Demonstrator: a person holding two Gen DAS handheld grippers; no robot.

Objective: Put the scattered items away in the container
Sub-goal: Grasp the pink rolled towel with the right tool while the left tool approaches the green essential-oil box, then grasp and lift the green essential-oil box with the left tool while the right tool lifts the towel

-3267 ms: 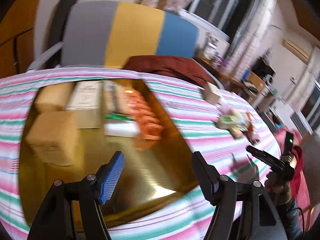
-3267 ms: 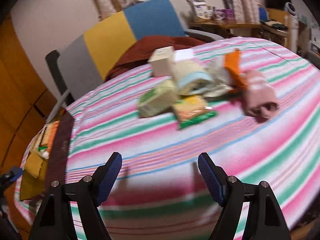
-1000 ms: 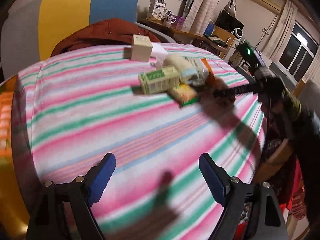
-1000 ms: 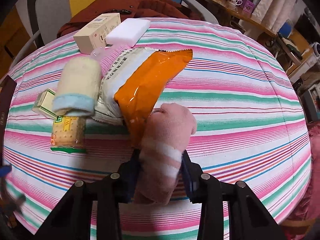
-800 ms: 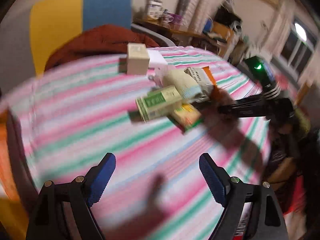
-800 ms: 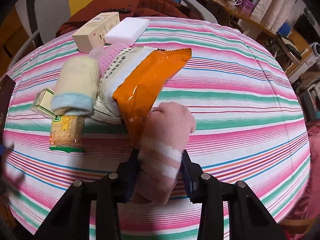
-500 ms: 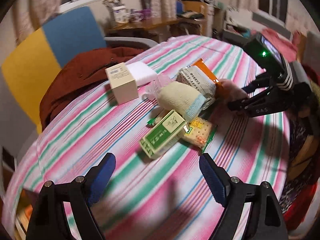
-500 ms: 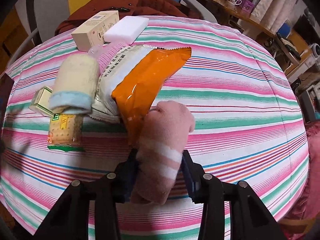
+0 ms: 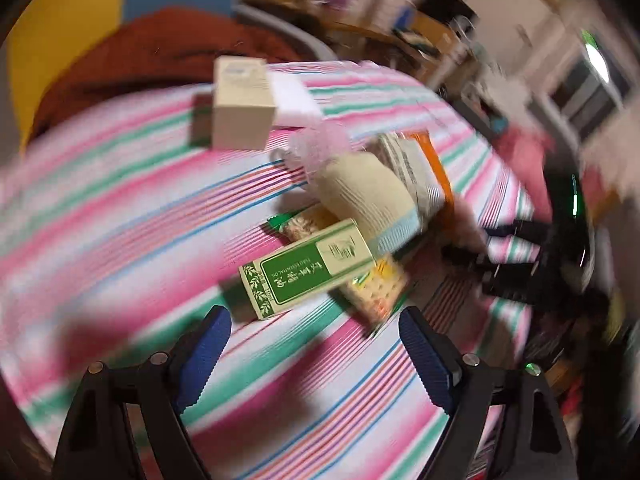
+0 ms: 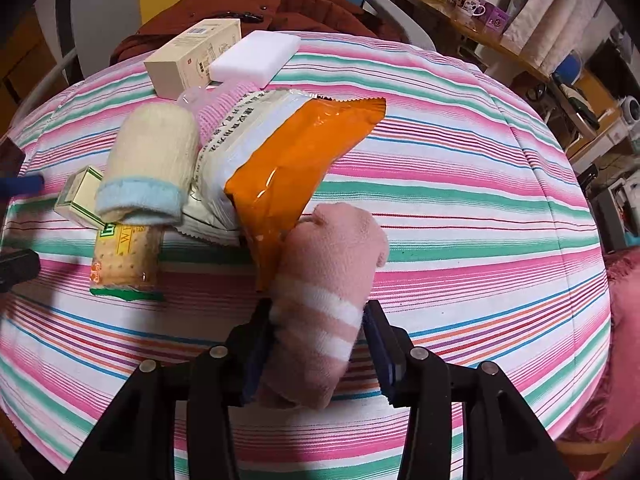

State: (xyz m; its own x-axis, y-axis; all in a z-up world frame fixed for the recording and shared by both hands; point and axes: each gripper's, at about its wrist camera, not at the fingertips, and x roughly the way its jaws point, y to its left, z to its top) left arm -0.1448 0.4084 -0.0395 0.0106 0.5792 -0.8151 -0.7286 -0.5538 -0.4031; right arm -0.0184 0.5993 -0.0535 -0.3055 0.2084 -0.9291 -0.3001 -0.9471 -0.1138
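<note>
My right gripper [image 10: 318, 320] is shut on a pink striped rolled sock [image 10: 328, 280] on the striped tablecloth [image 10: 460, 184]. Beside the sock lie an orange and white snack bag [image 10: 296, 160], a cream and blue rolled sock [image 10: 152, 164], a cracker packet [image 10: 122, 256], a green and cream box [image 10: 78, 198], a tan box [image 10: 192, 56] and a white sponge [image 10: 254, 58]. My left gripper [image 9: 314, 340] is open and empty, just short of the green box [image 9: 308, 270] and the cracker packet [image 9: 376, 284]. The container is out of view.
A chair with a dark red garment [image 10: 240, 4] stands behind the table. A cluttered desk [image 10: 500, 36] is at the back right. The right gripper's body [image 9: 532, 264] shows at the right of the blurred left wrist view.
My left gripper has swung from the golden tray toward the pile and closed in on the green box. My right gripper stays shut on the pink sock, barely moving.
</note>
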